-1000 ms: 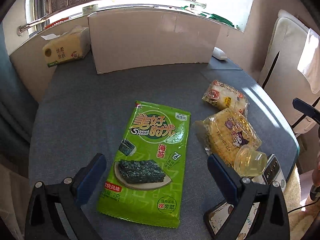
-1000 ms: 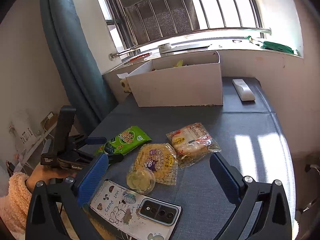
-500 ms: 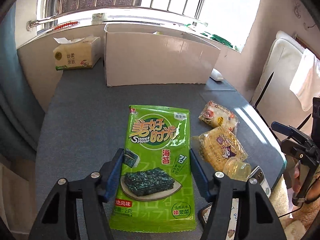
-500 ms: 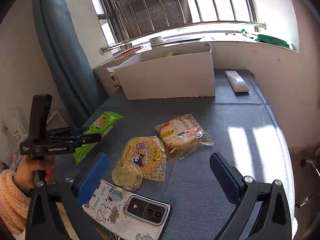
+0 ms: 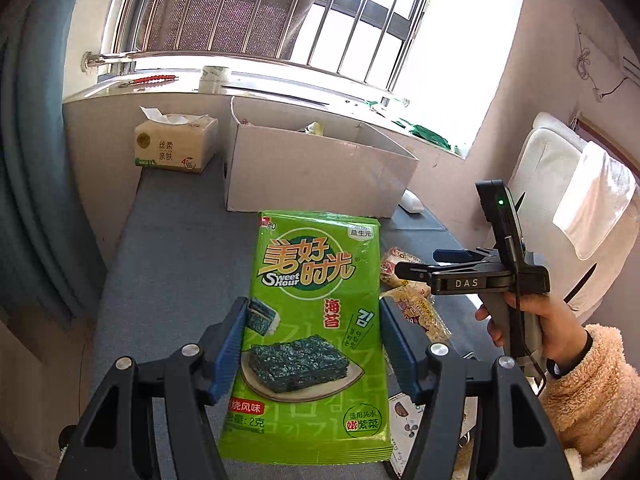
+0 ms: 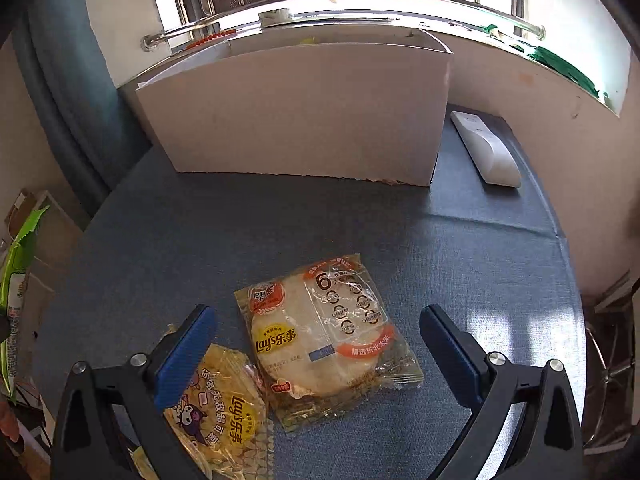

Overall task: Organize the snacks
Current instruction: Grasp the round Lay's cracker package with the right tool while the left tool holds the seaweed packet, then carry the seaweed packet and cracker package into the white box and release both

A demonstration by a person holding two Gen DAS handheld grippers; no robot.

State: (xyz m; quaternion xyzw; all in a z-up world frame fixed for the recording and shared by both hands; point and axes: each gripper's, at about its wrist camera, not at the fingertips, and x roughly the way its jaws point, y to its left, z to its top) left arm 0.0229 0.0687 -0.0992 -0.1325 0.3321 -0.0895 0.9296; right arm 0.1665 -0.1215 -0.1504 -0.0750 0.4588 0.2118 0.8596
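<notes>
At nine o'clock in the left wrist view, standing against the wall: a tissue pack, clear of the working area. At twelve, sitting open-topped under the window: the white cardboard box, judged to be where the snacks are going, something yellow-green already peeking above its rim. At centre, running from six up toward twelve: the green seaweed packet, being held off the grey table by the left gripper, blue pads pressing on both long edges at about half spread, gripping the lower half so the packet stands flat and face-up, ready for carrying to the box. At three o'clock: the right gripper in a hand with a fluffy sleeve, reaching across above the remaining snacks.

At nine o'clock in the right wrist view: the same green packet, edge-on at the frame's border. At seven: the yellow corn snack bag, lying flat with the left blue pad just over its corner. At six, slightly toward centre: the clear rice-cracker packet, lying flat between the wide-open, empty jaws of the right gripper, probably being lined up as the next pick. At one o'clock: a white remote beside the box, lying out of the way.
</notes>
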